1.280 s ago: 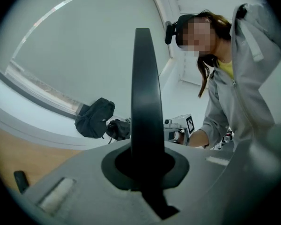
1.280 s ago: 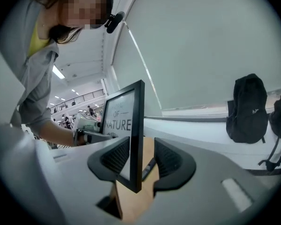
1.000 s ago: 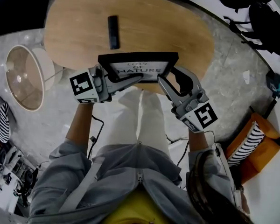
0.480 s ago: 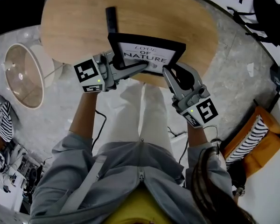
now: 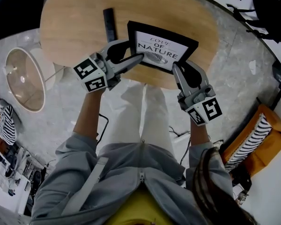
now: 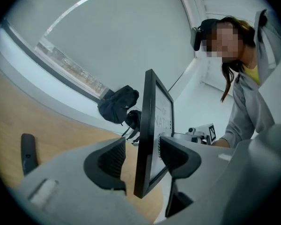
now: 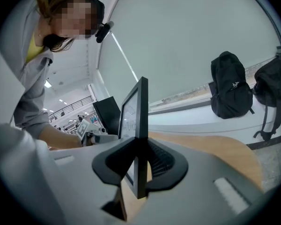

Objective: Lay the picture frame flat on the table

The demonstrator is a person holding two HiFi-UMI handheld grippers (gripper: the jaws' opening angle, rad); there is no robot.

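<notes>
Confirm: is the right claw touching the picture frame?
Touching. The right gripper view shows the right claw, its jaws just closed, clamping the picture frame edge between both pads, with no gap.

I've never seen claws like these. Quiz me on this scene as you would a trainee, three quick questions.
1. True or false: the black rectangular picture frame lies flat on the oval wooden table.
2. Which one clamps the frame? A. left claw B. right claw C. both
3. Name the slim dark thing lying on the table beside the frame.
Key: 1. False: it is held steeply on edge. 2. B; the left claw's jaws have just been opening and stand apart, the frame between them unclamped. 3. A slim black remote control.
</notes>
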